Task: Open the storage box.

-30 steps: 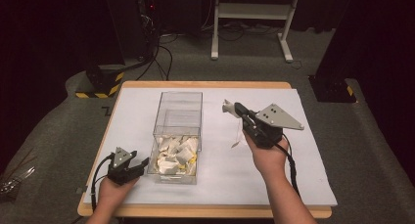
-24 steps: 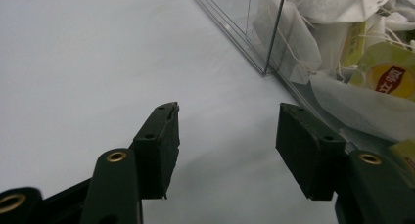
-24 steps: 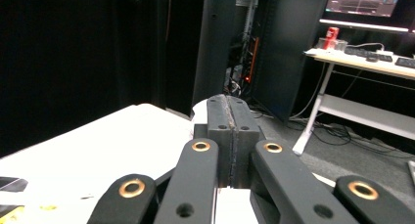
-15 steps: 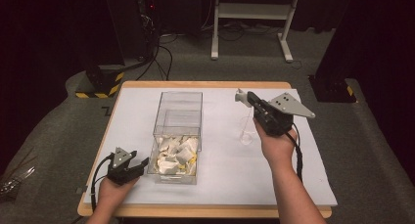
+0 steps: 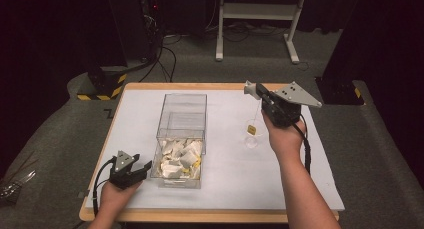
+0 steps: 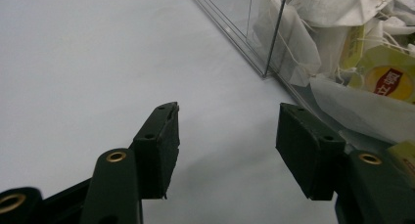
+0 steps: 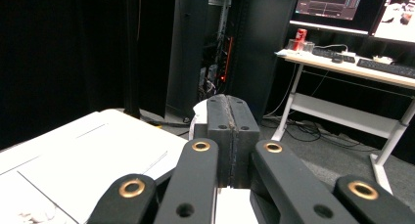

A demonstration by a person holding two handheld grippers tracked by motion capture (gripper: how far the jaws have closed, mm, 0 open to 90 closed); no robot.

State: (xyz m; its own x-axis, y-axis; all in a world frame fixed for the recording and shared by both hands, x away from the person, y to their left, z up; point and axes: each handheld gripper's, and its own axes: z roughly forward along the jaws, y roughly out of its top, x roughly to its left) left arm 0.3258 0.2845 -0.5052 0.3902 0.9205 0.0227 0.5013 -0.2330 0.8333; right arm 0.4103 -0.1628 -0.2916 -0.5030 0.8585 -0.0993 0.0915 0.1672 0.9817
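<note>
Right gripper (image 5: 253, 90) has risen, holding tea bag (image 5: 251, 130).

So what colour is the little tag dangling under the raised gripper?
Yellow tag, best seen in the high view.

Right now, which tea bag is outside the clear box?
The tea bag hanging by its string from the shut right gripper, its yellow tag dangling over the table. All the others lie heaped inside the clear box.

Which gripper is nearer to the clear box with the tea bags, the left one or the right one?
Left. The left gripper sits just beside the clear box, at its near left corner. The right gripper is raised well off to the box's right, holding a tea bag.
</note>
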